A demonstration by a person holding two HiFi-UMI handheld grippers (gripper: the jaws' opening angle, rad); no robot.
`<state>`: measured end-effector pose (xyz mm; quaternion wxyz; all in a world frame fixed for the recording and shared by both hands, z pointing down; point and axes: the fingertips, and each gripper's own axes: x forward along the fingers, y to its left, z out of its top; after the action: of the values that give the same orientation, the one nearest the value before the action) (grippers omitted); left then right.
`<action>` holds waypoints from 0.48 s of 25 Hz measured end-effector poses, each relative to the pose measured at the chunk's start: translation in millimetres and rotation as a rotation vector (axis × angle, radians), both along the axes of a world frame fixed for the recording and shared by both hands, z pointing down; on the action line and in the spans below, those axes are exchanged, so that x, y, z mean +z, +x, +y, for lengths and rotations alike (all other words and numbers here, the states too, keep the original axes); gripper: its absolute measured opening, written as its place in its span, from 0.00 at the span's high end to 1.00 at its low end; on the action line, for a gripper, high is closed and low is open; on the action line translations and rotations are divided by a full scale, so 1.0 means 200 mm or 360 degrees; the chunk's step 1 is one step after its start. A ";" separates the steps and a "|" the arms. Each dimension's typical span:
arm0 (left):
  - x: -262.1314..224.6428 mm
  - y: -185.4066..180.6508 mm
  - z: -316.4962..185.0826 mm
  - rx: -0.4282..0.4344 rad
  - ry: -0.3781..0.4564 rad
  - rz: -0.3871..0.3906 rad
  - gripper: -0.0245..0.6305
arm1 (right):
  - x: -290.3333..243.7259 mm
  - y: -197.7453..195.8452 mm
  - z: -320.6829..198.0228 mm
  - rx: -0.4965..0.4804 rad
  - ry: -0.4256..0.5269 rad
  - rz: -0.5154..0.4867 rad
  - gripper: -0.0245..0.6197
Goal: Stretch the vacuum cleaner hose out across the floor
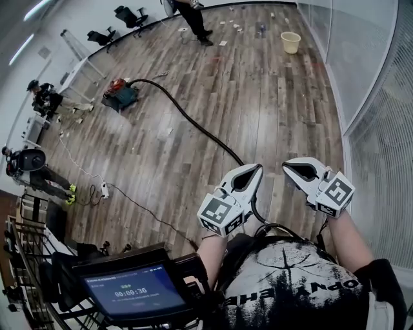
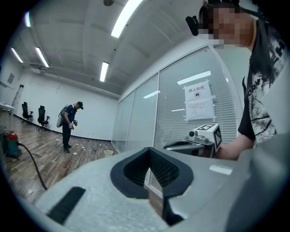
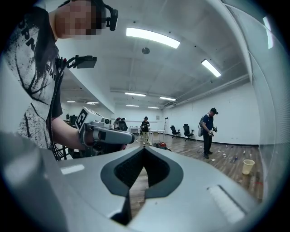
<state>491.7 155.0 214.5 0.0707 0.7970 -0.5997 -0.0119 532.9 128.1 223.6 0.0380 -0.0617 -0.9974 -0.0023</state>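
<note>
A red and teal vacuum cleaner [image 1: 120,95] stands on the wooden floor at the far left. Its black hose [image 1: 193,122] curves across the boards towards me and passes out of sight behind my left gripper [image 1: 256,169]. That gripper is shut and holds nothing. My right gripper [image 1: 288,166] is beside it, also shut and empty. Both are held level at chest height, well above the hose. The left gripper view shows shut jaws [image 2: 149,154], the vacuum cleaner [image 2: 10,144] and the hose [image 2: 31,165]. The right gripper [image 3: 144,149] view shows shut jaws and the left gripper [image 3: 104,133].
A glass partition [image 1: 374,97] runs along the right side. A yellow bucket [image 1: 291,42] and paper scraps lie at the far end near a standing person [image 1: 193,16]. More people [image 1: 45,97], a power strip [image 1: 103,190] and a screen cart [image 1: 132,290] are at the left.
</note>
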 end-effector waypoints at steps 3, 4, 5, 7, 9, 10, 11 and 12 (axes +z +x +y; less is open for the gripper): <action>-0.01 -0.02 0.04 -0.0017 0.0006 -0.0007 0.96 | 0.01 -0.03 0.03 -0.0017 0.0002 0.0002 0.95; -0.01 -0.03 0.05 -0.0023 0.0008 -0.0009 0.96 | 0.01 -0.03 0.04 -0.0023 0.0003 0.0002 0.95; -0.01 -0.03 0.06 -0.0028 0.0009 -0.0011 0.96 | 0.01 -0.03 0.05 -0.0027 0.0004 0.0001 0.95; -0.01 -0.02 0.07 -0.0037 0.0010 -0.0011 0.96 | 0.01 -0.02 0.06 -0.0031 0.0009 0.0000 0.95; -0.01 -0.02 0.07 -0.0045 0.0011 -0.0010 0.96 | 0.01 -0.02 0.06 -0.0034 0.0010 0.0000 0.95; 0.00 -0.02 0.08 -0.0050 0.0011 -0.0009 0.96 | 0.01 -0.02 0.07 -0.0036 0.0007 0.0000 0.95; 0.00 -0.02 0.09 -0.0054 0.0010 -0.0008 0.96 | 0.02 -0.03 0.08 -0.0037 0.0003 0.0000 0.95; 0.00 -0.02 0.10 -0.0058 0.0009 -0.0008 0.96 | 0.03 -0.03 0.09 -0.0037 -0.0002 -0.0001 0.95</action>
<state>486.9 174.9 215.4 0.0668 0.7861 -0.6144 -0.0127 527.0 145.6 228.9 0.0375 -0.0733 -0.9966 -0.0021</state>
